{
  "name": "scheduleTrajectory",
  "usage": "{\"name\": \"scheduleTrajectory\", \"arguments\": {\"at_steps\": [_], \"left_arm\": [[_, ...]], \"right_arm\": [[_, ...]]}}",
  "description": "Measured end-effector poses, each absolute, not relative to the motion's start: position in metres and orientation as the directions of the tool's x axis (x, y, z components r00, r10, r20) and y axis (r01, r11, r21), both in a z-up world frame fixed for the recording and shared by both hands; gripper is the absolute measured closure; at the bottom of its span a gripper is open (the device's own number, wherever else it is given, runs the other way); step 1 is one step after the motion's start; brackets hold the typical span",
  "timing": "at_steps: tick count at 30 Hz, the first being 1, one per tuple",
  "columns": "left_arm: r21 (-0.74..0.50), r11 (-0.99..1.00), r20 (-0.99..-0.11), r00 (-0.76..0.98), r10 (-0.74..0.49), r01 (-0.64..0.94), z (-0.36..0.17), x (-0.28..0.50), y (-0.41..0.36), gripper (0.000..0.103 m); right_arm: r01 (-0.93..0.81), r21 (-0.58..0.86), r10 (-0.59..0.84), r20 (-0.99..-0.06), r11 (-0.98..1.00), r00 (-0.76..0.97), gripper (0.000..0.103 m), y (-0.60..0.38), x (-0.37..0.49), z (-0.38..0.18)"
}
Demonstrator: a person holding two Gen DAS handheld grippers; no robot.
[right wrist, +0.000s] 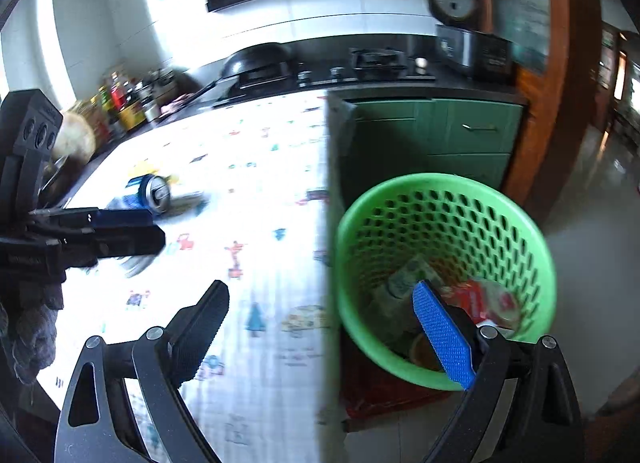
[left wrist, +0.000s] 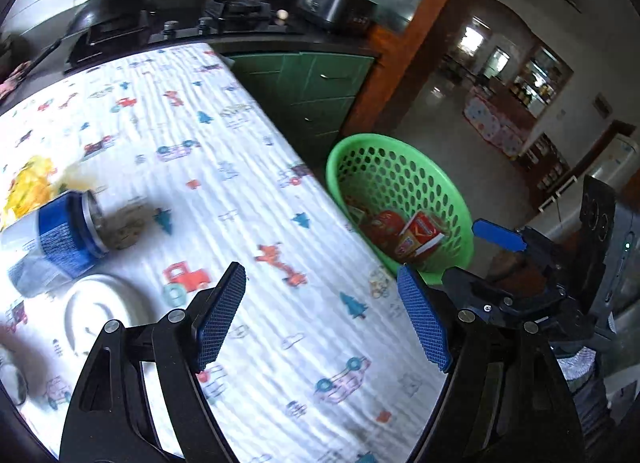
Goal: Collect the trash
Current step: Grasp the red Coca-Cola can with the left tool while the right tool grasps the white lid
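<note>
A blue and white drink can (left wrist: 52, 239) lies on its side on the table's printed cloth (left wrist: 240, 183), next to a yellow wrapper (left wrist: 30, 183) and a brownish crumpled scrap (left wrist: 128, 227). My left gripper (left wrist: 322, 315) hovers open over the cloth near the table's edge, with nothing between its fingers. A green perforated basket (right wrist: 440, 181) stands on the floor beside the table and holds red cartons (right wrist: 480, 299) and other packets. My right gripper (right wrist: 322, 335) is open and empty, one finger over the table, the other over the basket. The can (right wrist: 154, 191) shows beyond my left gripper (right wrist: 158, 229).
A white dish (left wrist: 102, 311) sits on the cloth near the can. Behind the table run a dark counter with a wok (right wrist: 260, 59), a hob and a rice cooker (right wrist: 472, 51) above green cabinets (right wrist: 460, 131). Bottles (right wrist: 116, 103) crowd the counter's left end.
</note>
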State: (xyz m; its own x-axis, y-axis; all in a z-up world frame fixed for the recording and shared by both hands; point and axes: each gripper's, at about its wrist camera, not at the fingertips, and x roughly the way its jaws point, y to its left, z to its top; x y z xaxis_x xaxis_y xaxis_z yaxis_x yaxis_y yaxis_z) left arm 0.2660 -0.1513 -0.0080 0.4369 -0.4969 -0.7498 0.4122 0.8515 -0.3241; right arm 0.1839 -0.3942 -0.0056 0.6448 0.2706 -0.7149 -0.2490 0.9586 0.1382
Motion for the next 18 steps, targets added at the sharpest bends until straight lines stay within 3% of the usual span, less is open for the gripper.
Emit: {"name": "scheduleTrajectory", "arguments": {"at_steps": [12,18], "left_arm": [[-0.296,0.941,-0.739,0.585,-0.334,0.164,0.004,0.235,-0.004,0.025],[-0.297,0.954,-0.766,0.606,-0.213,-0.041,-0.005,0.229,0.073,0.025]], "right_arm": [[-0.456,0.082,0.366,-0.726,0.886,0.582,0.013,-0.273,0.192,-0.007],[-0.555,0.058,0.405,-0.746,0.83,0.528,0.013,-0.215,0.202,-0.018]]}}
